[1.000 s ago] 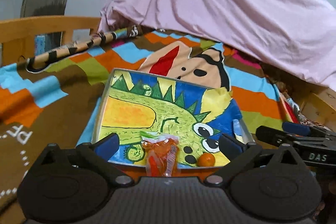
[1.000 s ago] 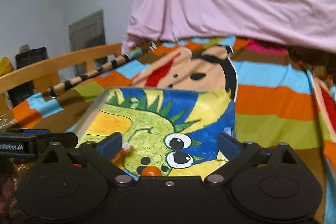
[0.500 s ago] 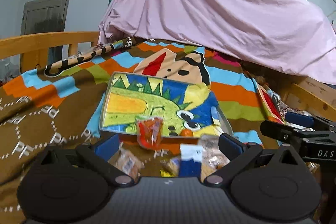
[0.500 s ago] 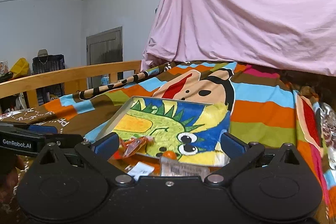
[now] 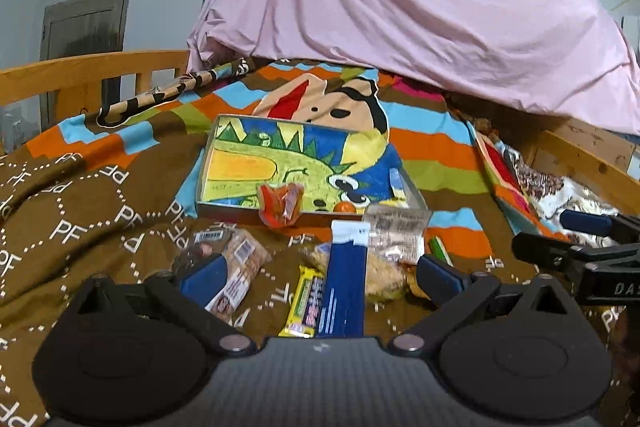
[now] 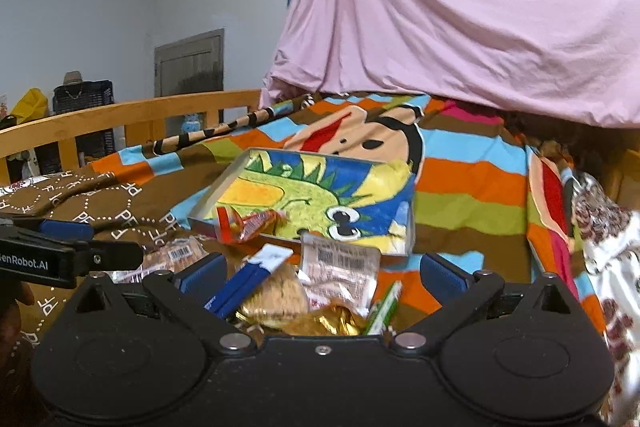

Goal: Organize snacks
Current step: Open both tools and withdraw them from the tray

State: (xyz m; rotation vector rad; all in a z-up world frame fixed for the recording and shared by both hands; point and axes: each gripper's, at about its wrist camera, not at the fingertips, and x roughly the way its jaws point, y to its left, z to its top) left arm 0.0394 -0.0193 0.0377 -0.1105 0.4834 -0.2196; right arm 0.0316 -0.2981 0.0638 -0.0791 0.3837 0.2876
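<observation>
In the left wrist view, the left gripper (image 5: 318, 277) was seen with its blue-padded fingers spread wide, nothing held between them. A shallow rectangular tray with a green cartoon dinosaur print (image 5: 224, 213) lay on the brown and striped bed blanket (image 5: 80, 219), farther off. A crinkled orange-red snack packet (image 5: 280, 205) rested across the tray's near rim, and a small round orange sweet (image 5: 344, 207) sat inside the tray, just right of it. Nearer, loose snacks were scattered on the blanket: a clear-wrapped biscuit pack with a barcode label (image 5: 240, 267) at the left, a slim yellow wrapped bar (image 5: 306, 301), a long dark-blue box with a white end (image 5: 346, 287), and a clear barcoded packet (image 5: 396, 231) touching the tray's near right corner. The right gripper (image 5: 576, 247) was seen at the right edge.

In the right wrist view, the right gripper (image 6: 320, 273) was likewise held wide apart and empty, above the snack pile. The dark-blue box (image 6: 248, 279), the clear barcoded packet (image 6: 340, 267), a gold foil wrapper (image 6: 332, 321) and a thin green stick pack (image 6: 384, 305) lay between its fingers. The orange-red packet (image 6: 250, 225) leaned over the tray's near rim (image 6: 200, 223). A pink draped sheet (image 6: 460, 19) hung at the far end.
</observation>
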